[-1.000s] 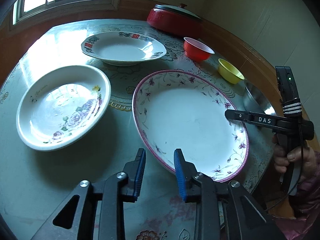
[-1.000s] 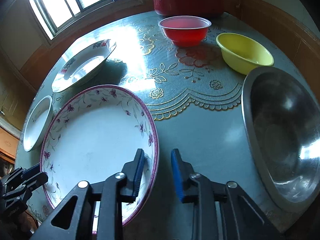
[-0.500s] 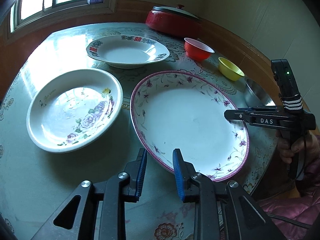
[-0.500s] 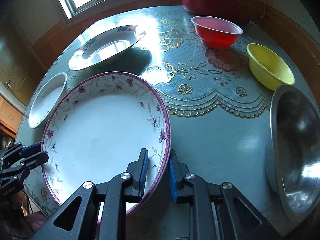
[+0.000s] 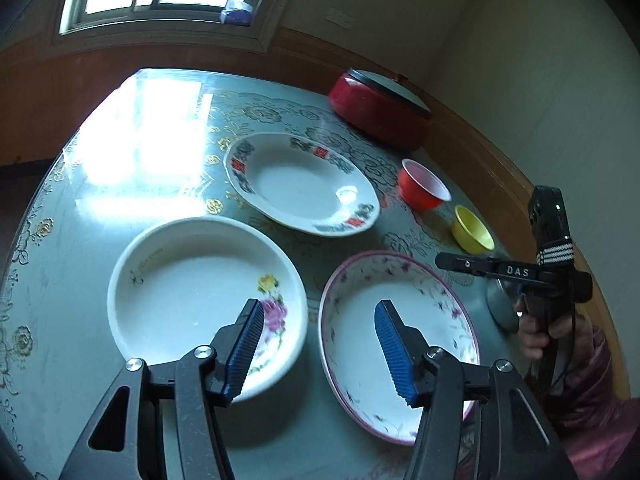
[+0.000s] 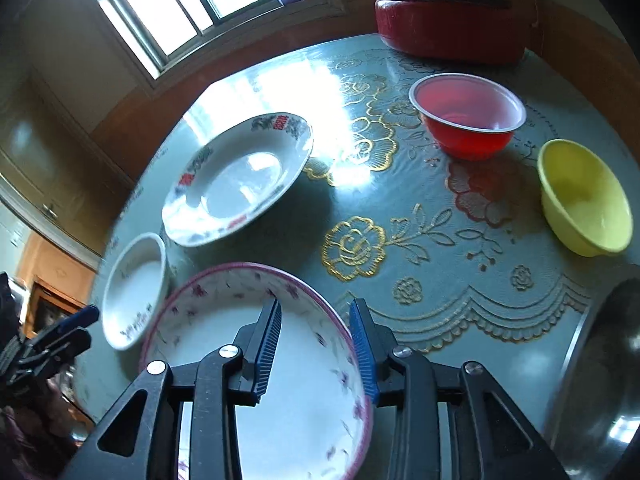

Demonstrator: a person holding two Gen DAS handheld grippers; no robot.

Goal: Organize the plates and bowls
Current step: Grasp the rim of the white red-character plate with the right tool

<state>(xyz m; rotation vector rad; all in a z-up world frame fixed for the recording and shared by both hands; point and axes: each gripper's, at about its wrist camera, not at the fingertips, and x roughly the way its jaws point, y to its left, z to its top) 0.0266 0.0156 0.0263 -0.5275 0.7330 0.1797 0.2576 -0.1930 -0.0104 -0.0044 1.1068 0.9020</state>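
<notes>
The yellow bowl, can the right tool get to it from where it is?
Probably yes. The yellow bowl sits by itself on the table, with nothing on it or in front of it. The right tool is over the pink-rimmed plate, its jaws opening and holding nothing.

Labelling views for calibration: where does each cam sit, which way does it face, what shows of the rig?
Left wrist: on the left gripper, angled down at the rose-print plate; its jaws are opening, empty; right gripper and hand at right.
Right wrist: on the right gripper, angled down; opening jaws straddle the purple-rimmed plate rim; left gripper at left.
Shared: all plates, red bowl, yellow bowl, red lidded pot.
</notes>
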